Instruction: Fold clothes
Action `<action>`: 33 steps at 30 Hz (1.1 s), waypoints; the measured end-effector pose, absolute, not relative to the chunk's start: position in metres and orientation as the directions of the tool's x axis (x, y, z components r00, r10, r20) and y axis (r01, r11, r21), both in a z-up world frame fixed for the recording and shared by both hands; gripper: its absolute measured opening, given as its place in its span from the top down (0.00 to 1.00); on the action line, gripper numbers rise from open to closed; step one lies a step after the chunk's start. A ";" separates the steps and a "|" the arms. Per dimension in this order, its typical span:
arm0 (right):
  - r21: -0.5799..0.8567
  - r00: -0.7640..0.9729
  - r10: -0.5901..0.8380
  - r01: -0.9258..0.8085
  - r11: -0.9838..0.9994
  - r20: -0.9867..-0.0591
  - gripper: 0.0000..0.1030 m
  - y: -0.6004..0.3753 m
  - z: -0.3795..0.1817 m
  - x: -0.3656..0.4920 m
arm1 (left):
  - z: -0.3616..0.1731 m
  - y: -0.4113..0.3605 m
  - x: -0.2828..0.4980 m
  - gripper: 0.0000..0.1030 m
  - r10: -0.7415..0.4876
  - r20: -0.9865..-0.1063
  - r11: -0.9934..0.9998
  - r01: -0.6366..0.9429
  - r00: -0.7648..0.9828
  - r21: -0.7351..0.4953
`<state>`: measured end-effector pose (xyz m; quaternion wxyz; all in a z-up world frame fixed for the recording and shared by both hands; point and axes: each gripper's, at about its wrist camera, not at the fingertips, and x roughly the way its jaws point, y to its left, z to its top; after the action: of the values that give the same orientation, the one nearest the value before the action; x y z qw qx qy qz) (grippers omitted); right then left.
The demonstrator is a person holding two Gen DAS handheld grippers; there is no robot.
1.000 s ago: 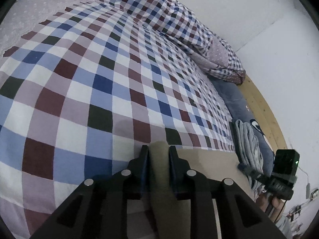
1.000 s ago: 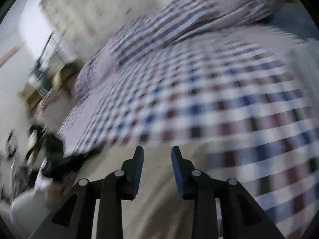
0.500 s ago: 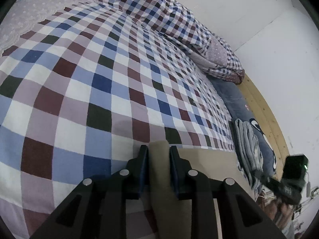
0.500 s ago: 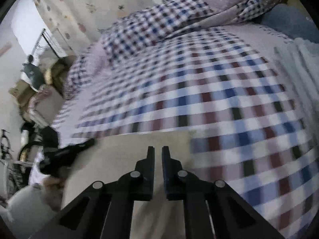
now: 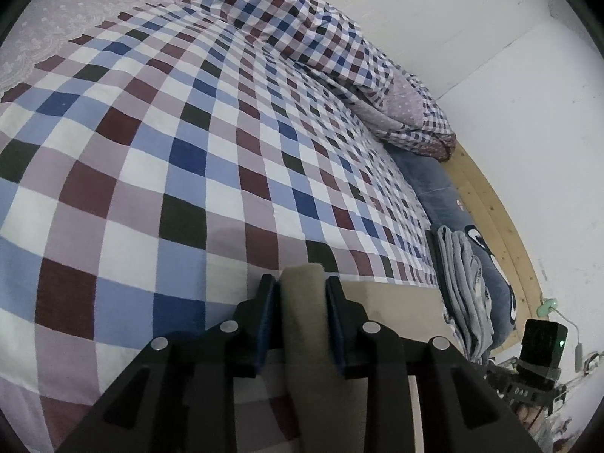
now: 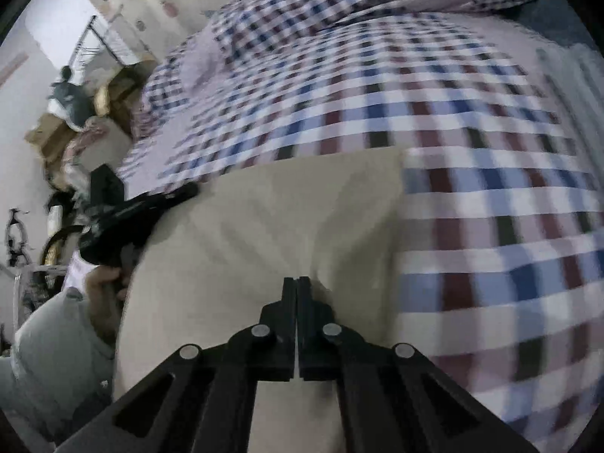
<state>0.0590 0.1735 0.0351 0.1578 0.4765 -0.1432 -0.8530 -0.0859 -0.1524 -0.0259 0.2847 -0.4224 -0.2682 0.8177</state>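
A beige garment lies spread on the checked bedspread. My right gripper is shut on the beige garment near its near edge, and creases fan out from the pinch. My left gripper is shut on a thick rolled fold of the beige garment, which fills the gap between its fingers. In the right wrist view the left gripper shows at the garment's left corner, with a hand behind it. The right gripper's body shows at the lower right of the left wrist view.
A stack of folded grey clothes lies at the bed's right edge beside a blue pillow. A checked quilt is bunched at the far end. A wooden bed frame runs along the white wall. Boxes and clutter stand off the bed's left.
My right gripper went from open to shut on the beige garment and has drawn it up, making creases. The left gripper has kept its hold and hardly moved.
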 end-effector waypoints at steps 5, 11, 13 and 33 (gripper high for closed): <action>0.250 -0.555 -0.217 0.017 -0.968 -0.803 0.96 0.203 0.053 0.063 | -0.019 -0.148 -0.081 0.65 0.681 -0.554 -0.711 -0.250 -0.478 -0.657; 0.355 -0.610 -0.339 0.100 -0.930 -0.716 0.95 0.194 0.072 0.073 | 0.005 -0.140 -0.055 0.31 0.653 -0.562 -0.747 -0.311 -0.507 -0.588; 0.344 -0.587 -0.361 0.146 -0.927 -0.724 0.94 0.177 0.069 0.077 | 0.013 -0.134 -0.038 0.31 0.645 -0.573 -0.759 -0.339 -0.506 -0.556; -0.087 -0.673 -0.162 0.321 -0.943 -0.722 0.59 0.062 0.031 0.185 | 0.010 -0.088 0.179 0.18 0.269 -0.703 -0.946 -0.319 -0.658 -0.064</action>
<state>0.1853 0.0617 0.0311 0.1329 0.3818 0.1040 -0.9087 0.1795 -0.0875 0.0103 0.1615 -0.3805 0.0323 0.9100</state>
